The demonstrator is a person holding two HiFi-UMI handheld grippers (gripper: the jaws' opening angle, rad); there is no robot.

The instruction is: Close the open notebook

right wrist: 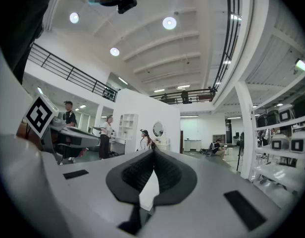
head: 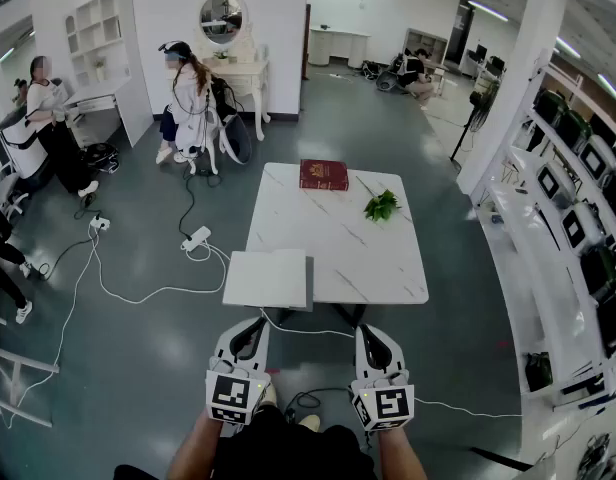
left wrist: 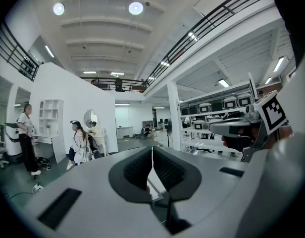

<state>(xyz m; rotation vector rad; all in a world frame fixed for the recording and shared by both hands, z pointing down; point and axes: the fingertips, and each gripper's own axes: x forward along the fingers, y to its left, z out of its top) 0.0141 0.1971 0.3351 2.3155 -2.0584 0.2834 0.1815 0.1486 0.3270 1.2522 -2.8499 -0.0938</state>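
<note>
A closed red book lies at the far edge of the white marble table. I see no open notebook. A flat white square thing sits at the table's near left corner; what it is I cannot tell. My left gripper and right gripper are held side by side below the table's near edge, apart from it. Both point roughly level. In the left gripper view the left gripper has its jaws together with nothing between them. The right gripper looks the same in its own view.
A green plant sprig lies on the table's right part. Cables and a power strip trail over the floor at left. People stand at the back left by a dressing table. Shelving lines the right wall.
</note>
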